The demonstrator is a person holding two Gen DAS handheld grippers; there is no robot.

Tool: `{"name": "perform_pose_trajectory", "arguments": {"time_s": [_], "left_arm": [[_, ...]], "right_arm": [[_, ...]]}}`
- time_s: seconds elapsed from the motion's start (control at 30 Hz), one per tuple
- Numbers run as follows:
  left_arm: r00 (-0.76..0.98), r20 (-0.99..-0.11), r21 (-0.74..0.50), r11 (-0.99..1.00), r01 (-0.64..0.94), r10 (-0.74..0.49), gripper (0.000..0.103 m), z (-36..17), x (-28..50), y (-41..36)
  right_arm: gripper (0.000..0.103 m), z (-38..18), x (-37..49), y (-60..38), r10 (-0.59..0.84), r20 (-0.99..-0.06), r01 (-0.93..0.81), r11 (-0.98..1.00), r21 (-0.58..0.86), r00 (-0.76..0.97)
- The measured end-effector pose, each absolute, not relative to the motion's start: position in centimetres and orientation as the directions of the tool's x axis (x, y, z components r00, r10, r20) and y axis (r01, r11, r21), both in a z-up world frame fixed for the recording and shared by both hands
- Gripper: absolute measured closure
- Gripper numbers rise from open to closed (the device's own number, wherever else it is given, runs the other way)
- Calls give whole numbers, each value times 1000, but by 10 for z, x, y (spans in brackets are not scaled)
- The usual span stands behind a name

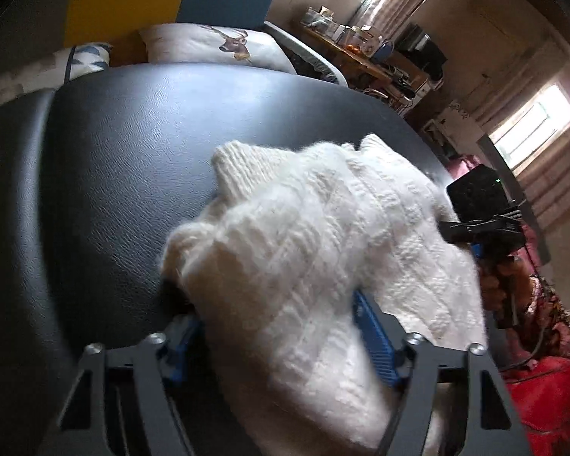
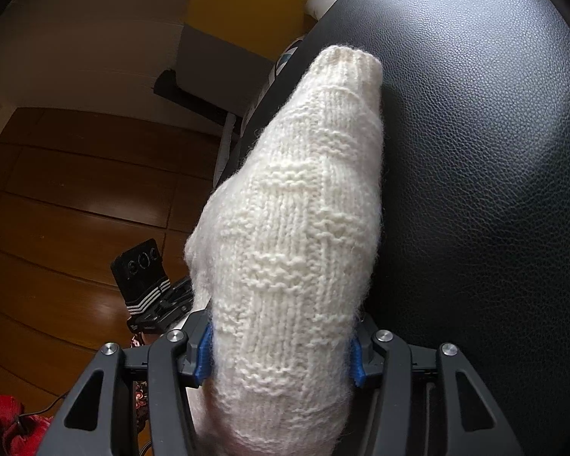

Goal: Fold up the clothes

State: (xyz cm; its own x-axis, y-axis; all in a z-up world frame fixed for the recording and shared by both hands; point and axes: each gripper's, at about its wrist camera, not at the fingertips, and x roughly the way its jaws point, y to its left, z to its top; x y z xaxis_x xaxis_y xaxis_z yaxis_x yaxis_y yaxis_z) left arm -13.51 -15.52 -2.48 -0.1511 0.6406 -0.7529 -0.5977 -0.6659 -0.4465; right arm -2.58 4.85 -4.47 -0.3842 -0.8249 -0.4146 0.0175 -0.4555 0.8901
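The right gripper [image 2: 281, 353] is squeezing a fluffy white knitted sweater [image 2: 296, 228] lying on the bumpy black cushion [image 2: 475, 152]. The left gripper [image 1: 277, 338] is pinching the sweater too.

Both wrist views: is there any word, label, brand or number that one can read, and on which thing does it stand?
No readable text in either view.
White knitted garment: no label shows.
Pillow: a deer picture only, no words.
Black device by the left gripper: white stripes, no letters.
Cluttered desk: items too small and blurred to read.
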Motion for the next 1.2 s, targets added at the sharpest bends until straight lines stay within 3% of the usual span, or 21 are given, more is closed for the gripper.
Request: {"name": "perform_pose_trajectory", "arguments": {"time_s": [0.2,0.6,0.77,1.2], "left_arm": [[-167,-740,-458,-670,-584,652,49,-25,-131,-159],[-231,-742,-455,-725,-516,630,59,-29,-123,-160],[-284,-743,-403,-745,-532,605,67,-20,-115,-153],[-334,-697,-428,-741,-517,635,70,4,-95,-143]], "right_arm": [[50,-46,-25,35,-818,-421,16,-463,886,-392],[48,-42,-28,43,-783,-482,27,-534,845,-393],[52,-41,-30,54,-753,-509,1,-560,828,-417],[55,1,-18,62,-666,-549,87,-672,735,-505]]}}
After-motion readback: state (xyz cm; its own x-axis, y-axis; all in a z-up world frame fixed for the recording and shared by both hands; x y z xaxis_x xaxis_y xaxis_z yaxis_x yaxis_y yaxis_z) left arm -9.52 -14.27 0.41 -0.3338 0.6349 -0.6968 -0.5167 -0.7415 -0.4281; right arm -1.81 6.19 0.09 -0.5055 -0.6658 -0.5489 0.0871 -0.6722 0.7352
